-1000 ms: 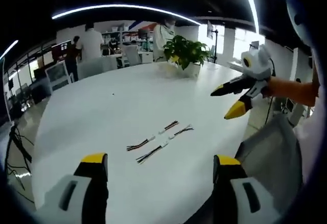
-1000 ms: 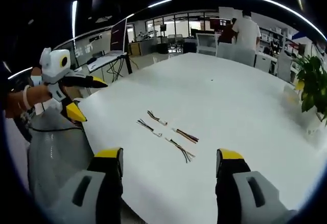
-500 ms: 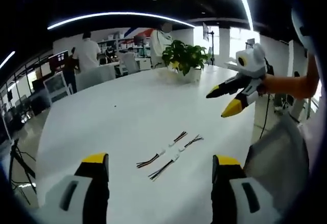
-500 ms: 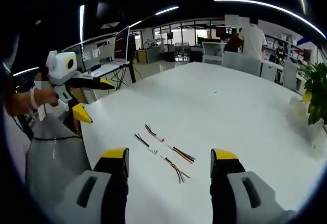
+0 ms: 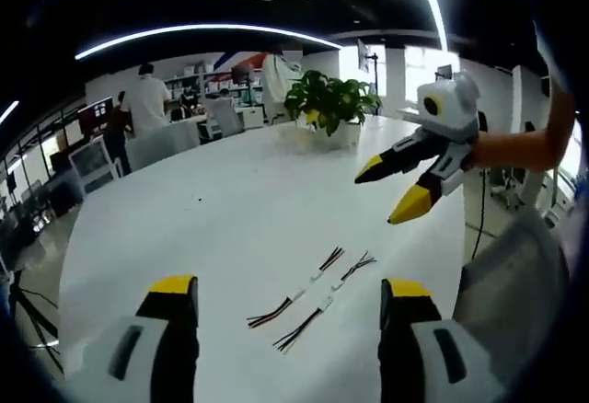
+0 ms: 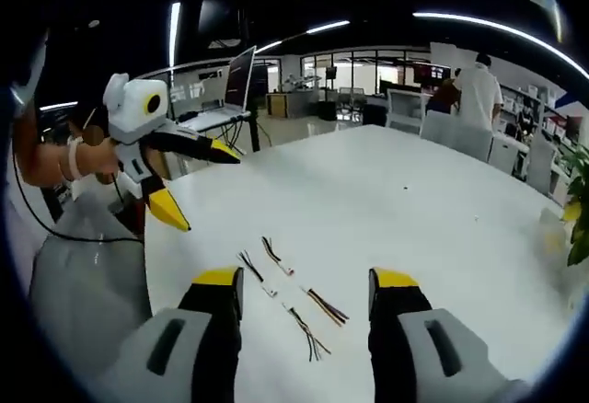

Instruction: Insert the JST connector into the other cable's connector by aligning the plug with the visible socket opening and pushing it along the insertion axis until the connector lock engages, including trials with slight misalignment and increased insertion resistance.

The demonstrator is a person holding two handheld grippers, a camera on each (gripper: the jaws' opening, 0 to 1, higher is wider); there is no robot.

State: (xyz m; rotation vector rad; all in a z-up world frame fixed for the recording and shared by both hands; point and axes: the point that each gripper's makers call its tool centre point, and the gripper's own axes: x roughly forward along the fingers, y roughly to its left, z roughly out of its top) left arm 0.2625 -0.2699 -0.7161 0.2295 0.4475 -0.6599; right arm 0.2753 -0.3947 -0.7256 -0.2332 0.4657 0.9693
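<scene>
Two short cables with white JST connectors are laid side by side on the white table (image 5: 230,201), each made of two wire bundles meeting at white housings near the middle. In the left gripper view, one cable (image 5: 293,298) lies just beside the other cable (image 5: 327,302), both running diagonally between the two jaws. In the right gripper view, the same pair is seen ahead of the jaws and between them.

The left gripper (image 5: 281,329) is held above the near table edge with its yellow-tipped jaws spread wide; nothing is held between them. The right gripper (image 6: 304,320) is likewise held wide open and empty above the table. Each gripper is also seen from the other's camera, raised over the table edge with jaws parted.

A potted plant (image 5: 329,104) stands at the far end of the table, and a person (image 5: 147,104) is seen beyond it.
</scene>
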